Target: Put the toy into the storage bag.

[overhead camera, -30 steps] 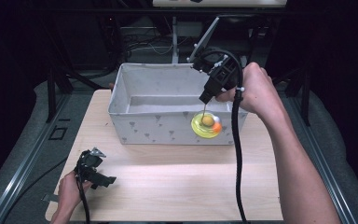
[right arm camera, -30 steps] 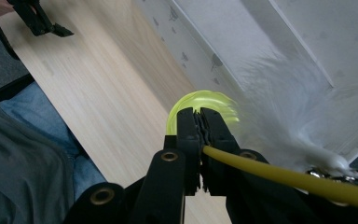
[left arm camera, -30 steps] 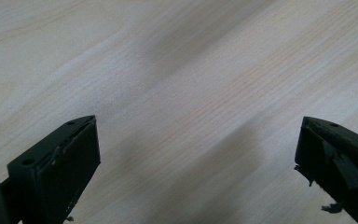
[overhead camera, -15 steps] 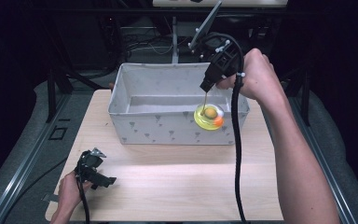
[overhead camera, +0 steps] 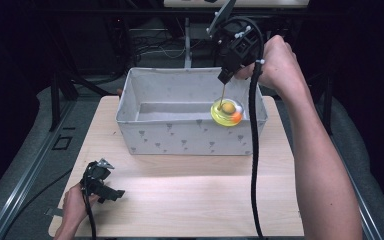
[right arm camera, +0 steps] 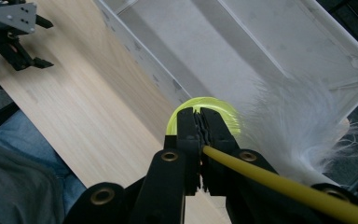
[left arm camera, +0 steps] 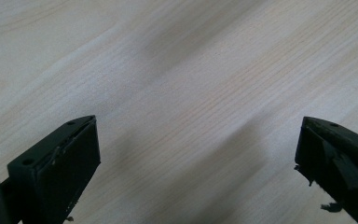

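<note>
toy point(overhead camera: 227, 112) over bin point(overhead camera: 190, 135) right end | bin on table point(overhead camera: 190, 200) rear | left claw point(overhead camera: 111, 192) front-left

No readable text, label, brand or number anywhere — the fabric bin point(overhead camera: 190, 132) bears small printed shapes, not letters.

The right gripper point(overhead camera: 226, 76) held a yellow toy point(overhead camera: 226, 113) by its thin stick above the grey bin point(overhead camera: 180, 137); the left gripper point(overhead camera: 100, 181) rested on the bench point(overhead camera: 190, 200).

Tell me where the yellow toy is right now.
In the high view the yellow toy hangs by its stick from the right gripper, over the right end of the grey bin.
</note>
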The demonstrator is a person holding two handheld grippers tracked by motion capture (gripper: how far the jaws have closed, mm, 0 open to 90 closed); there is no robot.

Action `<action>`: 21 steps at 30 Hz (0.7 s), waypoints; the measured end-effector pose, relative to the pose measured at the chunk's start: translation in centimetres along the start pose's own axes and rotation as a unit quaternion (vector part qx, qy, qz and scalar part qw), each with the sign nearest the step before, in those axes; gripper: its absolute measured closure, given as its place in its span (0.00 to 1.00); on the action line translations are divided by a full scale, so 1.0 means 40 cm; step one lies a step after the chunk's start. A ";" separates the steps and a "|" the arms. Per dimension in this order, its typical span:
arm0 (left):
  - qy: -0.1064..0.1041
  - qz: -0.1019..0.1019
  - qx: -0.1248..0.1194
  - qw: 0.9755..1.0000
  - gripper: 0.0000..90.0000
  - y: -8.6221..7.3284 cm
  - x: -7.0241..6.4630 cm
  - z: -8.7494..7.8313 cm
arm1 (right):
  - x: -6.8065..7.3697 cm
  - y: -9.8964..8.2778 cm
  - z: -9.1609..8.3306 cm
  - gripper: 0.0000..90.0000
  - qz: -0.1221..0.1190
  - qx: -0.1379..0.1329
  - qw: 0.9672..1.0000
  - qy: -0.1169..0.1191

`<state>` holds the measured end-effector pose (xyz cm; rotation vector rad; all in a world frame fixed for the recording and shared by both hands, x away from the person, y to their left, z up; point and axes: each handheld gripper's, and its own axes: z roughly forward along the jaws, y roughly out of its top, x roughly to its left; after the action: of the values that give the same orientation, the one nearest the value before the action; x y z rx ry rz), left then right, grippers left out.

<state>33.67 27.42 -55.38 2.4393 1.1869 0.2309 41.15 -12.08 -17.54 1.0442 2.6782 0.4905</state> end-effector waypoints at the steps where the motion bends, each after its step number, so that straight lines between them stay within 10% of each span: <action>1: 0.002 -0.001 -0.004 1.000 0.00 0.000 -0.002 0.001 | -0.002 0.001 0.002 0.97 0.005 -0.001 1.000 -0.001; 21: -0.001 -0.001 0.001 1.000 0.00 0.000 0.001 0.004 | -0.111 0.027 0.031 0.97 0.055 -0.005 0.998 -0.006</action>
<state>33.75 27.39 -55.52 2.4379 1.1897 0.2266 45.41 -14.08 -17.86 1.1934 2.6153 0.5161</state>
